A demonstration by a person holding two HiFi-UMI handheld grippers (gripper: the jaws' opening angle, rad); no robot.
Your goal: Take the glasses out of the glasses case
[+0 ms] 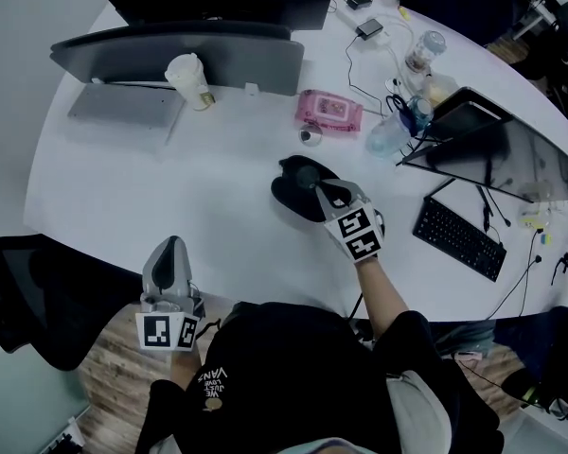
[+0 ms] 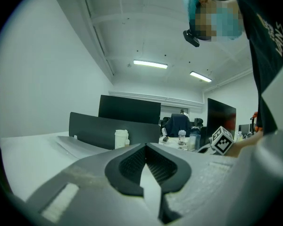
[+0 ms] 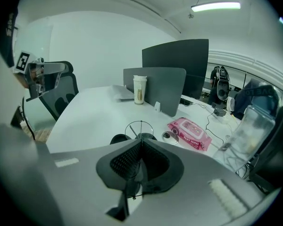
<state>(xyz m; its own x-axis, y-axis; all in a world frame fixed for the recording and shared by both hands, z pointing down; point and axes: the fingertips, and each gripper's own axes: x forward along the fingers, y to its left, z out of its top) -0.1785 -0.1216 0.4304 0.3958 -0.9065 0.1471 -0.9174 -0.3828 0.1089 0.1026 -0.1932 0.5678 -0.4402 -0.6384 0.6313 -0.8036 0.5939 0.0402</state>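
Right gripper (image 3: 140, 141): jaws drawn together on the thin wire frame of the glasses (image 3: 140, 129), one round lens standing up just beyond the jaw tips. In the head view the right gripper (image 1: 314, 182) reached over the middle of the white table (image 1: 170, 192), with its tips directly above the black glasses case (image 1: 296, 200). The glasses case (image 3: 117, 139) lay on the table just past the jaws, showing as dark rounded shapes below the lens; whether the glasses touched it could not be told.

Left gripper (image 2: 145, 146): jaws closed with nothing between them. The left gripper (image 1: 173, 246) was held at the near edge of the table, well apart from the case, and its own view looked level across the tabletop.

Surroundings: a small round object (image 1: 310, 136) lay just beyond the case, and a pink wipes pack (image 1: 329, 111) lay beyond that. The pink wipes pack (image 3: 189, 132) appeared to the right of the lens in the right gripper view. A white cup (image 1: 187, 77) stood at the grey partition (image 1: 199, 57) toward the far left, and a black keyboard (image 1: 459, 238) lay at the right of the table. A black chair (image 1: 38, 296) stood at the left, beside the table's near edge.
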